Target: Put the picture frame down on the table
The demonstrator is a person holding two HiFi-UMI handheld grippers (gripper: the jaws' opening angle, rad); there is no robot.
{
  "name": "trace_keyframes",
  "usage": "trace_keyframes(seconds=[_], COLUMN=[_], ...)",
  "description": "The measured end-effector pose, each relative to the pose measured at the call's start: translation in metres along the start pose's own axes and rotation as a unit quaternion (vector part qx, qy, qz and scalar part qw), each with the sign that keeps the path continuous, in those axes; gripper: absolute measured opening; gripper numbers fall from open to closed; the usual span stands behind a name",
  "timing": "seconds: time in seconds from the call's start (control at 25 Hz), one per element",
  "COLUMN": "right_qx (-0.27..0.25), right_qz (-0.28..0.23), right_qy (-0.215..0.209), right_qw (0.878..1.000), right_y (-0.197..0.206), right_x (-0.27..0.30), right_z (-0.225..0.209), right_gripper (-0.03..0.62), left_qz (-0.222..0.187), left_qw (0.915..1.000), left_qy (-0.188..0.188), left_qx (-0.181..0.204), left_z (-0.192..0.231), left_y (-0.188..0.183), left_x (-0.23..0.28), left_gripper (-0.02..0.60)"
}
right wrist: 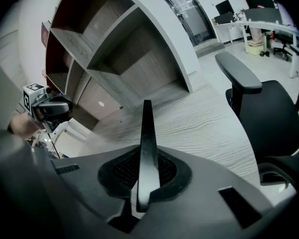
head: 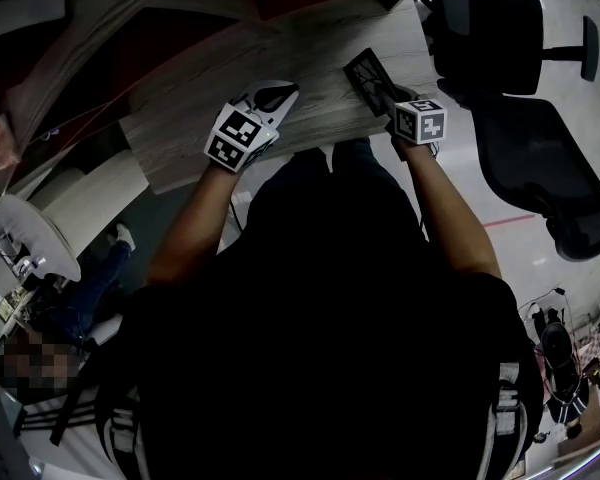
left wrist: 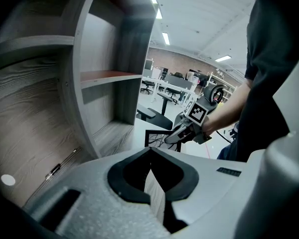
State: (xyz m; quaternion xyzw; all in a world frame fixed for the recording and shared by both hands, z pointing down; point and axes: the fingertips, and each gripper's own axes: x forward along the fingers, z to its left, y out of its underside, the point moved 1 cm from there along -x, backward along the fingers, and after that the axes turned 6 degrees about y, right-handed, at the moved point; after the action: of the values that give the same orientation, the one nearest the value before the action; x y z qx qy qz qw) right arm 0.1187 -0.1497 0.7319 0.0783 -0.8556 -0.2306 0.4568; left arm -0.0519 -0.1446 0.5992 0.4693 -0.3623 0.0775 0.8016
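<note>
Right gripper view: right hand-held gripper (right wrist: 144,159) clamps picture frame (right wrist: 147,128), face hidden; left hand-held gripper (left wrist: 150,152) closed.

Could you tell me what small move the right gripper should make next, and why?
Probably ease the right gripper down toward the wooden table: its jaws are clamped on the picture frame, which stands edge-on in the grip, not lying on the tabletop.

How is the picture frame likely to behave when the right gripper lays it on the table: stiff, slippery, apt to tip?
The picture frame looks stiff: its thin black edge runs straight in the right gripper. Pinched at one narrow edge, it may swing or slip. Stood on edge on the table it would probably tip; flat seems safer.
</note>
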Motion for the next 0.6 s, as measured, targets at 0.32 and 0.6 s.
trace_keyframes(seconds=[0.32, 0.6], right_qx=[-0.018, -0.035], right_qz=[0.0, -0.002], right_qy=[0.019, 0.028], right_qw=[1.0, 0.999], right_y=[0.005, 0.0083], right_x=[0.0029, 0.0053], right_z=[-0.0031, -0.0049], right_gripper=[0.03, 0.04], left_qz=[0.003, 0.005], left_qw=[0.9999, 0.9998], left_qy=[0.014, 0.019], left_qx=[0.004, 0.002], left_z=[-0.0054, -0.0034], left_y=[0.0029, 0.0072], left_x=[0.0068, 0.009], left_gripper=[0.017, 0.017])
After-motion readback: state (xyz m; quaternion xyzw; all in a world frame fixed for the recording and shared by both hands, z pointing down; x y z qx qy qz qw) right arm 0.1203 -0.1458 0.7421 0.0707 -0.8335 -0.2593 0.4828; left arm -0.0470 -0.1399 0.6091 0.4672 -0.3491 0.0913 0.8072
